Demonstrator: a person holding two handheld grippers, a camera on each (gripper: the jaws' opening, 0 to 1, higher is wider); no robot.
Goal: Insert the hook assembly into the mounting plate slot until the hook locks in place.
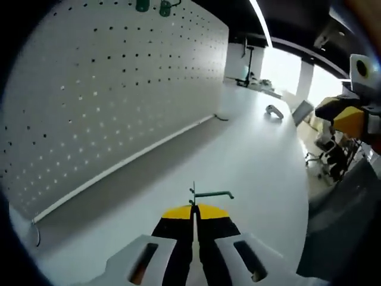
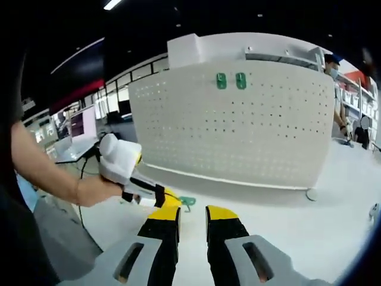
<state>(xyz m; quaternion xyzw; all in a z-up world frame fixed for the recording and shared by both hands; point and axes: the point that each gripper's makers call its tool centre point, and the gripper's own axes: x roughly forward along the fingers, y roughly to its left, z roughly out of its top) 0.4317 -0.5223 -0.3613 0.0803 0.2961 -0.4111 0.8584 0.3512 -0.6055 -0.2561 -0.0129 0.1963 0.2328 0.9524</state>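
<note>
1. While the left tongs [image 1: 193, 215] are clamped shut on the green hook [image 1: 209, 194], the pick-up step looks done and the carry to the board is in hand. The hook's stem is pinched at the tips and its arm sticks out sideways above the white worktop [image 1: 256, 155].
2. Right tongs [image 2: 192, 221] stand apart with nothing between them. In the right gripper view the left tongs come in just beyond them, held by a person's hand [image 2: 95, 189], with the hook a green bit at the tips.
3. Farther off stands the white pegboard [image 2: 250, 128], upright on the worktop, well apart from the hook.
4. High on the board sit two green mounts [image 2: 231, 80] side by side; probably the slots to aim for, too small to tell detail.
5. Next move, as I judge it: lift the hook up to a mount, line the stem with the slot, and push until it locks; the right tongs are free to steady the board.
</note>
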